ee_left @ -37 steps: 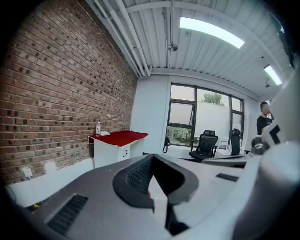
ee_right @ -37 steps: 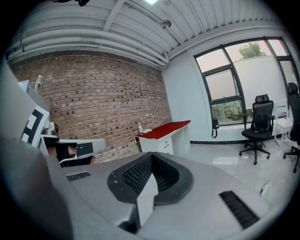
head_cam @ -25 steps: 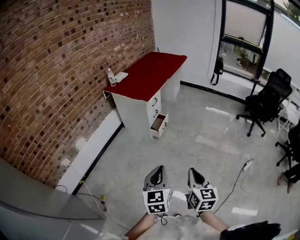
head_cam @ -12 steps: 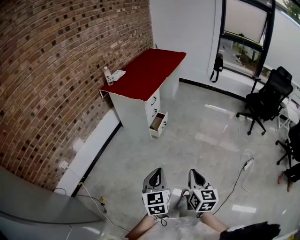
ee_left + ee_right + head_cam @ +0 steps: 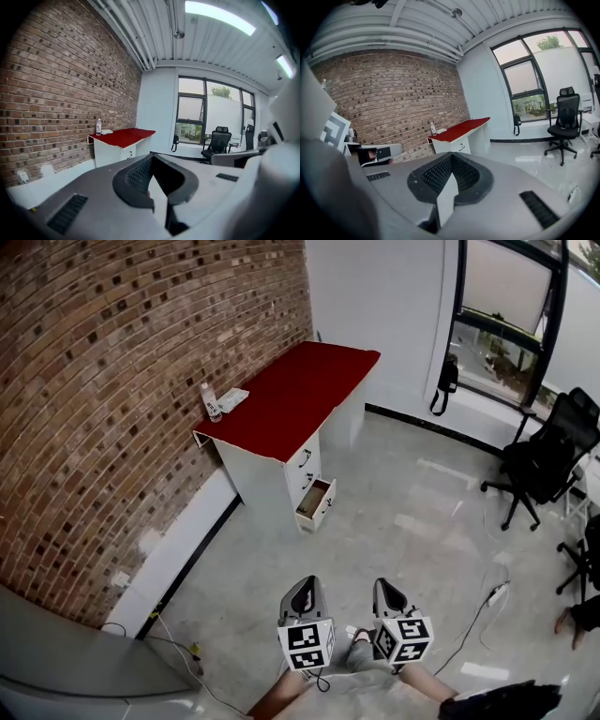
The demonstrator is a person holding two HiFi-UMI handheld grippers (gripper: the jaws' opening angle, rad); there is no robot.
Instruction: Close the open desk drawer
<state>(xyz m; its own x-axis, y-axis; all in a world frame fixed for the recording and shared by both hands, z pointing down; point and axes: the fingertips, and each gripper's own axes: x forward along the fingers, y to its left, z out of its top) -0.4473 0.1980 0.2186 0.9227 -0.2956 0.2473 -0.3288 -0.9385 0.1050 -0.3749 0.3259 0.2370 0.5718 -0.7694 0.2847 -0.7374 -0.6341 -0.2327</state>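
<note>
The left gripper (image 5: 308,583) had its jaws fully together, tips meeting at a point, with nothing held between them. The right gripper (image 5: 385,583) was in the same condition: jaws closed tip to tip and empty. Both grippers were held side by side at the lower centre of the head view. Their marker cubes faced the person and their jaws pointed out over the pale floor (image 5: 403,521).

The drawer (image 5: 316,502) stood open, well apart from both grippers and ahead of them across the floor. It was the lowest of three in the white desk (image 5: 255,470) and was pulled out over the floor with its interior exposed. Its contents could not be made out. The two drawers above it sat flush, each with a dark handle.

The red worktop (image 5: 305,385) ran along the brick wall (image 5: 103,399). A bottle (image 5: 210,403) stood upright at the near corner by the wall. A flat white item (image 5: 233,397) of undetermined type lay just beside it.

A black office chair (image 5: 548,456) stood to the right, well apart from the desk, near the window (image 5: 506,296). A dark item (image 5: 448,379) hung on the wall below the window frame. A cable (image 5: 473,615) lay on the floor to the right of the right gripper, and a white power strip (image 5: 498,593) lay at its far end
</note>
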